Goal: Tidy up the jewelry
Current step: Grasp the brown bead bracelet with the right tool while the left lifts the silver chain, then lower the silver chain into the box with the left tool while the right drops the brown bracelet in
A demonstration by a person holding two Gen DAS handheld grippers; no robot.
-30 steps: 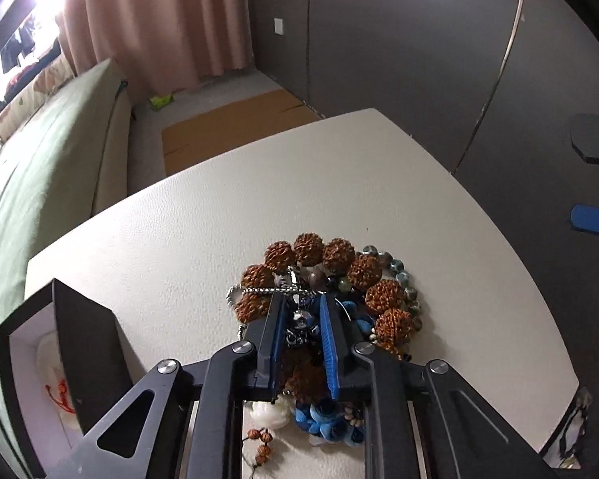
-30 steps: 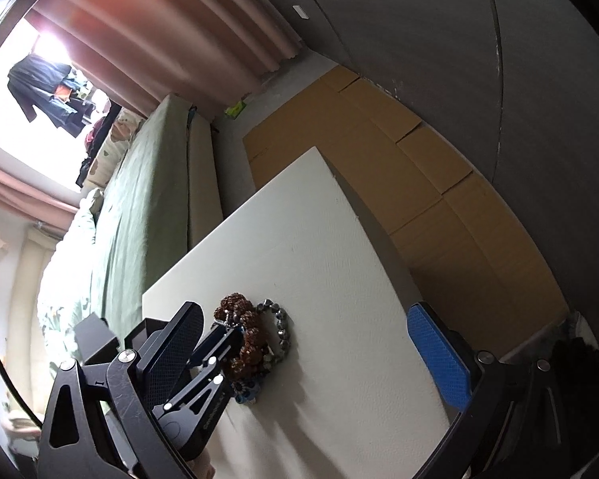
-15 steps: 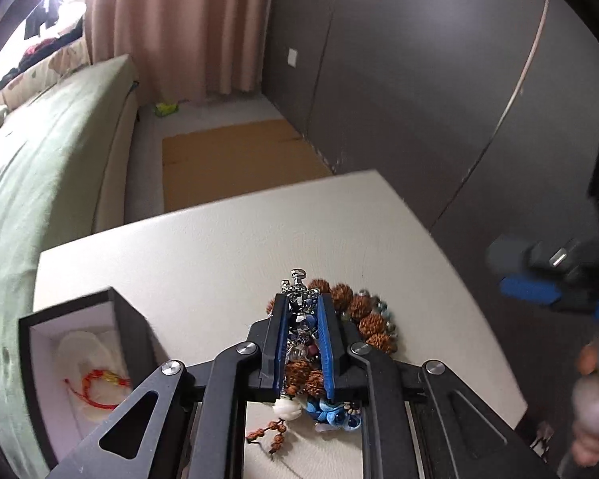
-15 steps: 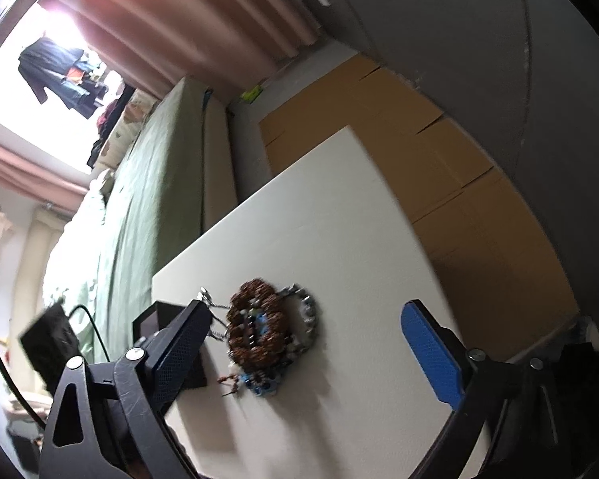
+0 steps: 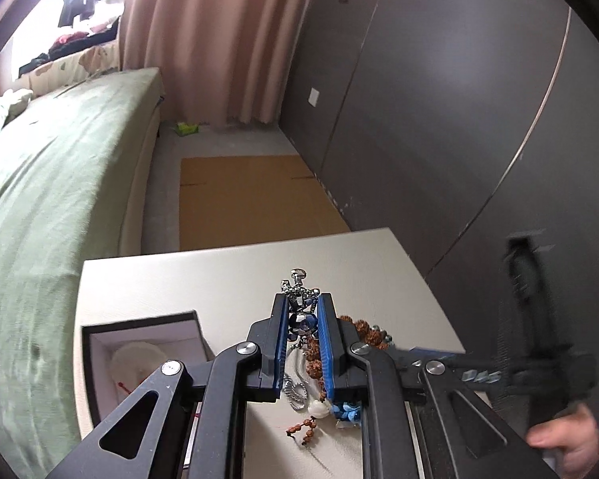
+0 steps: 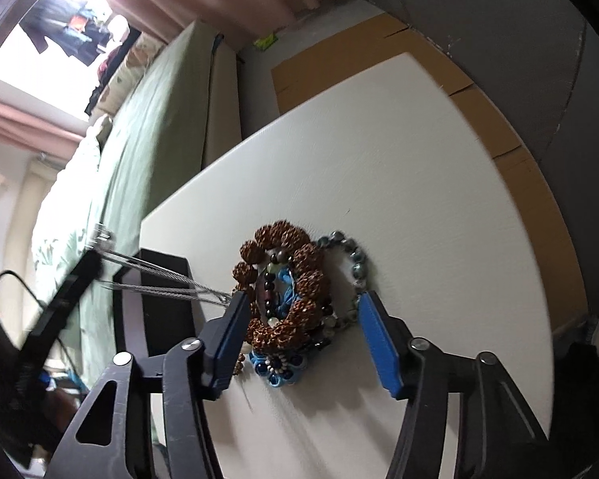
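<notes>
"What is the left hand-held gripper (image 5: 302, 331) holding?"

"A shiny silver metal chain necklace (image 5: 298, 287), pinched tight and lifted out of the pile."

"And the right hand-held gripper (image 6: 299, 319)?"

"Wide, holding nothing, around the knobbly brown seed-bead bracelet (image 6: 283, 283) on the white worktop (image 6: 419, 183)."

"Much left?"

"I think so. The open black box with white lining (image 5: 139, 343) waits. A green bed (image 5: 56, 167) sits beside."

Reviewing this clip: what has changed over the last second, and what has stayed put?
The left claw, shut on the silver chain throughout, has risen away from the pile, drawing the chain taut. The right claw, open, has moved in to straddle the brown bead bracelet. The bracelet, the grey bead bracelet and the black box have stayed on the table.
</notes>
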